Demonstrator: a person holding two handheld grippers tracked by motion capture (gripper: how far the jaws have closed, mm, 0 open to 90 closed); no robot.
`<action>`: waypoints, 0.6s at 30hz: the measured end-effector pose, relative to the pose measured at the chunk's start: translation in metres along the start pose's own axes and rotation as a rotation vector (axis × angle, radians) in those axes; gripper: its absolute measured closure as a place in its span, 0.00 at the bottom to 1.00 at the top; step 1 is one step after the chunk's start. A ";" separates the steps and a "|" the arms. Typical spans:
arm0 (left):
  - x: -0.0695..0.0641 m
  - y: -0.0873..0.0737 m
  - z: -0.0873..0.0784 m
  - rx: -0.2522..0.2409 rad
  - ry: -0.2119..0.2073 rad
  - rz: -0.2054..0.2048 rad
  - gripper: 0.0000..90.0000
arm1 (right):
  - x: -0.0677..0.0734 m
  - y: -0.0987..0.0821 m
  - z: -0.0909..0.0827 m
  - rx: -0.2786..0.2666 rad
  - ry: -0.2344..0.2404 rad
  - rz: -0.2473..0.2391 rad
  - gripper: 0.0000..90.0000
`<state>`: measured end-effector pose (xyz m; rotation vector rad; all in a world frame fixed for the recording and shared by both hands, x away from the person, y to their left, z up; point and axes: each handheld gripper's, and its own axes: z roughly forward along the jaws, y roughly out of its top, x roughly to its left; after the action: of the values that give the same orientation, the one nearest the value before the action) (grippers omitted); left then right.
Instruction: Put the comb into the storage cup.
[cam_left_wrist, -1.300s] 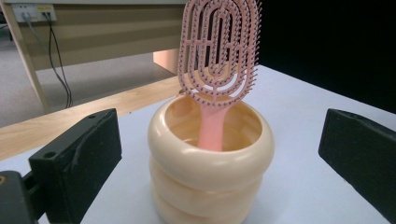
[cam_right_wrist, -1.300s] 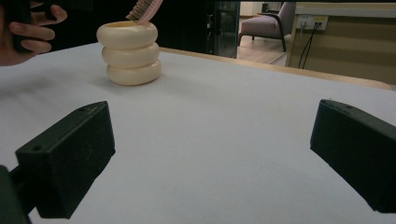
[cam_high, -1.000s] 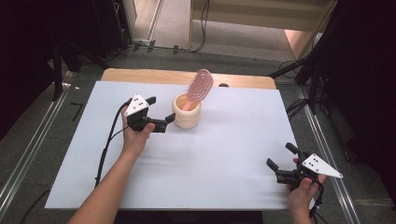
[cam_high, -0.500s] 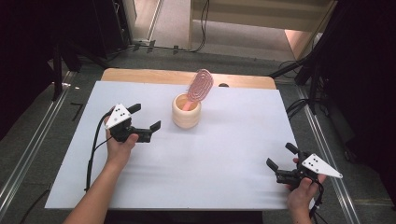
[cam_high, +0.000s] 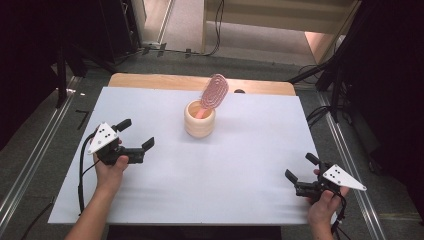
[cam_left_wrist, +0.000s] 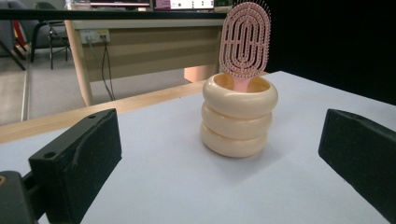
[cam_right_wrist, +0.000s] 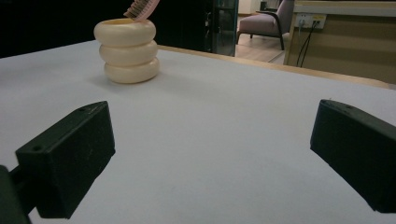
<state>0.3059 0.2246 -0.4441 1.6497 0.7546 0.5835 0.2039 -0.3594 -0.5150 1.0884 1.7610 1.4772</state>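
Note:
A cream ribbed cup (cam_high: 200, 119) stands upright at the middle back of the white table top (cam_high: 240, 165). A pink hairbrush (cam_high: 214, 92) stands in it, head up and leaning right. My left gripper (cam_high: 136, 134) rests open on the table, left and nearer than the cup, with nothing between its jaws. In the left gripper view the cup (cam_left_wrist: 238, 115) and the brush (cam_left_wrist: 244, 39) stand ahead between the black jaws. My right gripper (cam_high: 301, 168) rests open at the front right corner, empty. Its view has the cup (cam_right_wrist: 126, 50) far off at upper left.
A wooden strip (cam_high: 150, 81) edges the back of the table. Metal rails (cam_high: 40, 150) run along both sides on the floor. Cables (cam_high: 82, 170) trail from the grippers. A desk (cam_left_wrist: 140, 42) and chairs stand beyond the table.
My left gripper has drawn back from beside the cup, moving left and toward me, and now rests on the table. The right gripper has stayed put.

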 end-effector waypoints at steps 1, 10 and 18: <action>0.000 -0.001 -0.002 -0.001 0.004 -0.001 0.00 | 0.000 0.000 0.000 0.001 0.000 0.002 0.00; 0.003 -0.016 -0.028 0.007 0.036 -0.007 0.00 | 0.000 0.000 0.000 0.001 -0.002 0.002 0.00; 0.004 -0.023 -0.050 0.005 0.066 -0.012 0.00 | 0.000 0.000 0.000 0.003 -0.005 0.002 0.00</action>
<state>0.2685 0.2632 -0.4561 1.6361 0.8136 0.6304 0.2041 -0.3591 -0.5151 1.0948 1.7593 1.4728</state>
